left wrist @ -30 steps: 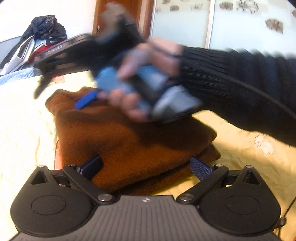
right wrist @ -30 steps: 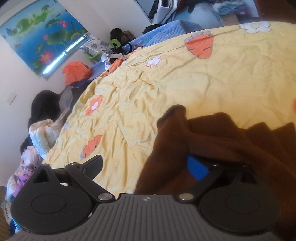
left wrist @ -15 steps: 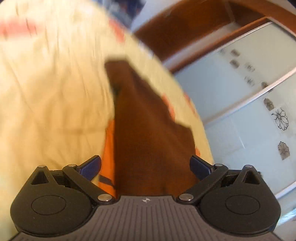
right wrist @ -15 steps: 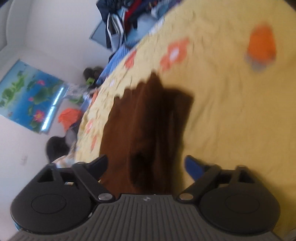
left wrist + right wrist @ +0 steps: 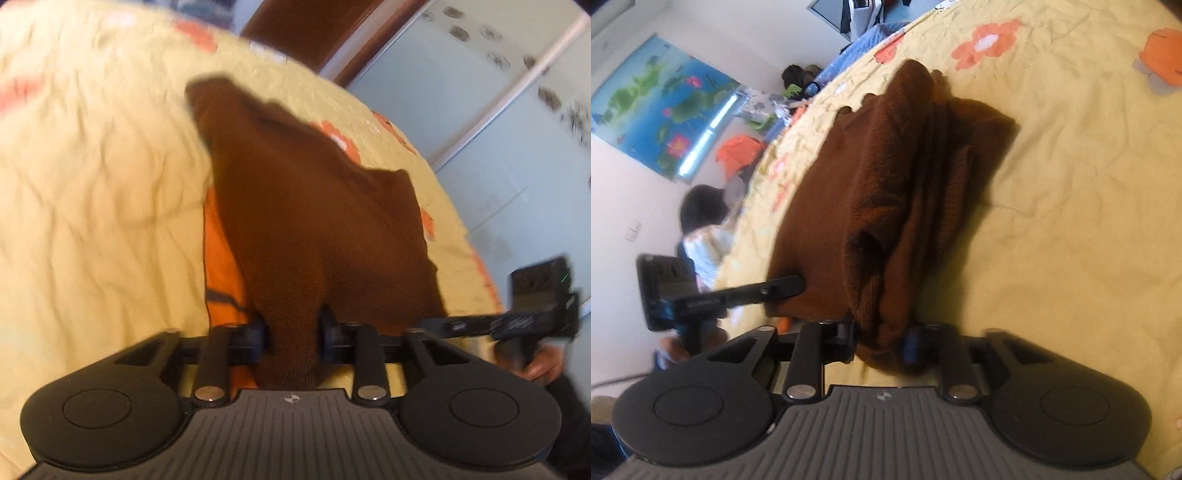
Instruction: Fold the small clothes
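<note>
Both tongs are pitched down toward the bed, side by side at the near edge of the brown sweater [image 5: 314, 206]. The left gripper [image 5: 293, 334] has its jaws just closing in, and the blue pads [image 5: 255, 334] now pinch a bunched fold of the knit between them. The right gripper [image 5: 881, 341] has just been closing too, and it clamps a thick roll of the same sweater's edge. In the left wrist view, the other tool shows at the right, with a hand [image 5: 543, 363] under it; in the right wrist view the left tool's finger lies against the sweater's left side.

The sweater lies folded lengthwise on the yellow flowered bedspread [image 5: 1071, 221], stretching away from both tongs, with layered folds stacked along its right side. An orange patch [image 5: 221, 258] of the bedspread's print peeks out beside the sweater's left edge. There is bare bedspread to the left and to the right of the garment. Past the bed's far edge are a sliding wardrobe door [image 5: 480, 110], a pile of clothes, and a lotus picture [image 5: 661, 103] on the wall.
</note>
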{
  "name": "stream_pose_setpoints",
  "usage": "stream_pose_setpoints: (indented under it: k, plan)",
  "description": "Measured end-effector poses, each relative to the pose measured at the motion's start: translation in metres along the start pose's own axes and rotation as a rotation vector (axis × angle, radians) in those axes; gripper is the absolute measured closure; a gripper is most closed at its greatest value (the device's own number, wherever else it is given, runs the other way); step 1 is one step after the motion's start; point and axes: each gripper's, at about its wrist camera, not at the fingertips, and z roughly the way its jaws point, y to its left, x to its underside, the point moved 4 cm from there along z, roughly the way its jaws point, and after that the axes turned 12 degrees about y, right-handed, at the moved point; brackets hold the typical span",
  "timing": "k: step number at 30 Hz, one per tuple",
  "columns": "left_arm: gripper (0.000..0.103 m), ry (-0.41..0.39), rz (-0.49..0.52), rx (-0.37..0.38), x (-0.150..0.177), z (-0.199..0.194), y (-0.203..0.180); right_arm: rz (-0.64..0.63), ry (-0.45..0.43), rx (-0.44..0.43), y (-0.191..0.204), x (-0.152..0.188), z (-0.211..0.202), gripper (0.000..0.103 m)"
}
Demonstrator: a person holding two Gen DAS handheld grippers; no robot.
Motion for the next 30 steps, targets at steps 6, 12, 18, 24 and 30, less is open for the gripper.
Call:
stream_pose_setpoints:
  k: [6,12,18,24,30]
  plan:
    - [0.031,-0.204,0.109,-0.099,0.003,-0.011,-0.009,-0.113,-0.24,0.054,0.049,-0.072,-0.043,0.036]
    - [0.029,-0.222,0.063,-0.091,-0.002,0.011,-0.008,-0.18,-0.091,-0.086,0.108,-0.162,0.062,0.021]
    - [0.024,-0.215,0.183,-0.189,0.007,0.019,-0.025,-0.041,0.028,-0.034,0.089,-0.207,0.177,0.027]
    - [0.015,-0.213,0.179,-0.143,0.003,0.021,-0.022,0.081,-0.153,-0.021,0.027,-0.224,0.16,0.103]
    - [0.01,-0.207,0.188,-0.13,0.0,0.023,-0.02,0.051,-0.167,-0.058,0.049,-0.211,0.135,0.057]
